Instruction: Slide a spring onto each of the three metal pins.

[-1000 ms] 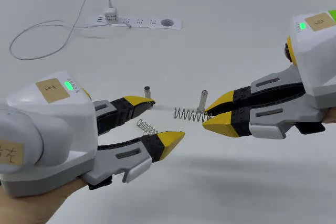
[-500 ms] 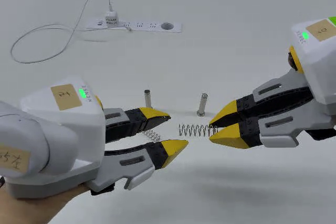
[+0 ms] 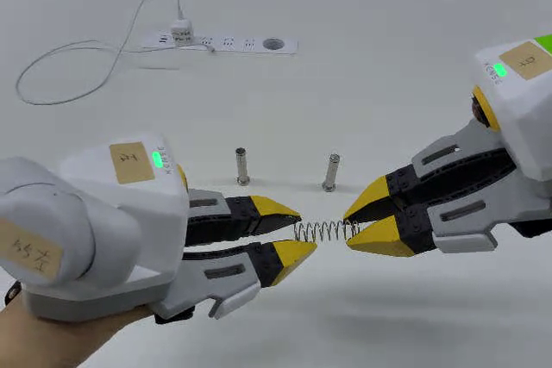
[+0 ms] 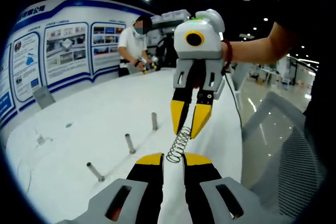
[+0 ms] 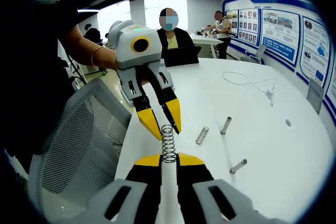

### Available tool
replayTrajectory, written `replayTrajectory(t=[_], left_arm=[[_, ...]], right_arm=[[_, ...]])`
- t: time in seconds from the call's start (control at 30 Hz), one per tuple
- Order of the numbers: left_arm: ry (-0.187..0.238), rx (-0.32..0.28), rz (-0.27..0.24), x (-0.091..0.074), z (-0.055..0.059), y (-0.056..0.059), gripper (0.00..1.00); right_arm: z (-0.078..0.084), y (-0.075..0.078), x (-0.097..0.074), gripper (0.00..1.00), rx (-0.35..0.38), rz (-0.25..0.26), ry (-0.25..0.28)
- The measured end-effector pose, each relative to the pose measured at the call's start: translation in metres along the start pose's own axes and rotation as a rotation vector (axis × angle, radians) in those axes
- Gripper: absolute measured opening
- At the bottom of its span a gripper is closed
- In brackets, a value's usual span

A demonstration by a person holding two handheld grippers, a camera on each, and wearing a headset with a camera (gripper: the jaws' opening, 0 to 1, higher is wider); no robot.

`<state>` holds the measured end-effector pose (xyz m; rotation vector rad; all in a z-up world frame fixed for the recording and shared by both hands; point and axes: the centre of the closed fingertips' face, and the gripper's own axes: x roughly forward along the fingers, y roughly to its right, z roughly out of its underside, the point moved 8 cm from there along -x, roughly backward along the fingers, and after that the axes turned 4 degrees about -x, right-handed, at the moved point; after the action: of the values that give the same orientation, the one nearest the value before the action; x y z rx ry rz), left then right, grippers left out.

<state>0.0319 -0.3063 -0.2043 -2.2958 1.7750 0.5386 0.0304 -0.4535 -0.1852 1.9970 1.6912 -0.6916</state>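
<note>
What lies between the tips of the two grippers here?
A spring spans that gap, one end between the left gripper's jaws, the other between the right gripper's; the head view shows it plainly.

Head view, upper left: white power strip [image 3: 226, 40] with a plugged-in adapter [image 3: 180, 27] | looped white cable [image 3: 60, 62] left of it on white table [image 3: 388, 58] | right gripper view, left: grey mesh chair [image 5: 79, 145] | upper right: wall display boards [image 5: 294, 24] | top centre: seated person [image 5: 170, 38]
</note>
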Motion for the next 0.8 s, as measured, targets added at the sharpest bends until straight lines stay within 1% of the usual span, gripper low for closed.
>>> replayTrajectory(t=[0.13, 0.27, 0.43, 0.5, 0.57, 0.6, 0.67, 0.73, 0.8], left_arm=[[-0.003, 0.011, 0.004, 0.001, 0.0, 0.001, 0.13], [0.007, -0.001, -0.005, 0.001, 0.0, 0.0, 0.12], [0.024, -0.011, -0.017, 0.0, -0.001, -0.002, 0.11], [0.029, -0.02, -0.023, 0.0, -0.001, -0.003, 0.11], [0.047, -0.034, -0.033, -0.001, -0.001, -0.003, 0.11], [0.05, -0.039, -0.035, -0.001, -0.001, -0.004, 0.11], [0.058, -0.038, -0.043, -0.002, -0.002, -0.004, 0.11], [0.06, -0.04, -0.045, -0.003, -0.002, -0.005, 0.1], [0.061, -0.036, -0.054, -0.003, -0.002, -0.005, 0.1]], right_arm=[[0.001, 0.0, 0.0, 0.11, 0.007, -0.006, -0.003], [0.001, 0.002, 0.0, 0.11, 0.015, 0.004, 0.005], [0.001, 0.006, -0.001, 0.11, 0.039, 0.024, 0.02], [0.001, 0.009, -0.002, 0.12, 0.058, 0.045, 0.024], [0.001, 0.011, -0.003, 0.12, 0.083, 0.059, 0.032], [0.001, 0.012, -0.004, 0.12, 0.084, 0.062, 0.036], [0.002, 0.013, -0.005, 0.12, 0.11, 0.07, 0.046], [0.002, 0.014, -0.006, 0.16, 0.129, 0.085, 0.056], [0.003, 0.016, -0.007, 0.17, 0.14, 0.093, 0.057]])
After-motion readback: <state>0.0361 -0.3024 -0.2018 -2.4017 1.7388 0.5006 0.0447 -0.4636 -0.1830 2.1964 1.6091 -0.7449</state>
